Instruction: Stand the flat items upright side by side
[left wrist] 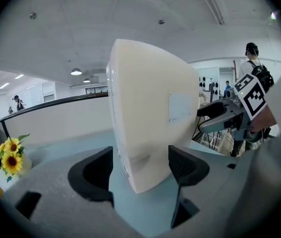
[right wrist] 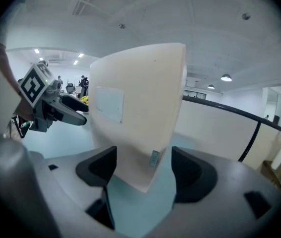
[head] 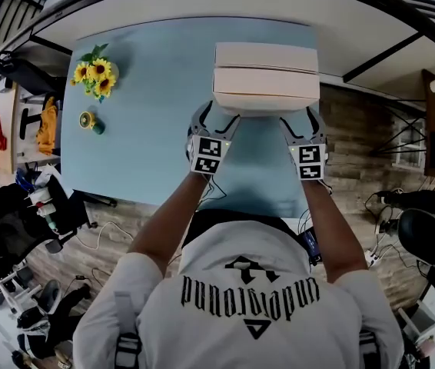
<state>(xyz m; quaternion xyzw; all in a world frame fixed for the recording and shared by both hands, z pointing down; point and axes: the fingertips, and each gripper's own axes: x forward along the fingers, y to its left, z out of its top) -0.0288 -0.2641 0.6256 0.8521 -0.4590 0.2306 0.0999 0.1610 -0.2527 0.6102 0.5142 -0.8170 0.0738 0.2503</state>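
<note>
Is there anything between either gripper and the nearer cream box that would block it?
Nothing visible. The nearer cream box stands between the open jaws of the left gripper and of the right gripper, with nothing else there.

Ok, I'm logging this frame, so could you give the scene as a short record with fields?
Surface: light blue table
Items: two cream flat cardboard boxes, nearer box and farther box, upright side by side
Left gripper: open, nearer box's end between its jaws
Right gripper: open, nearer box's other end between its jaws
Also: yellow sunflowers on the table
</note>
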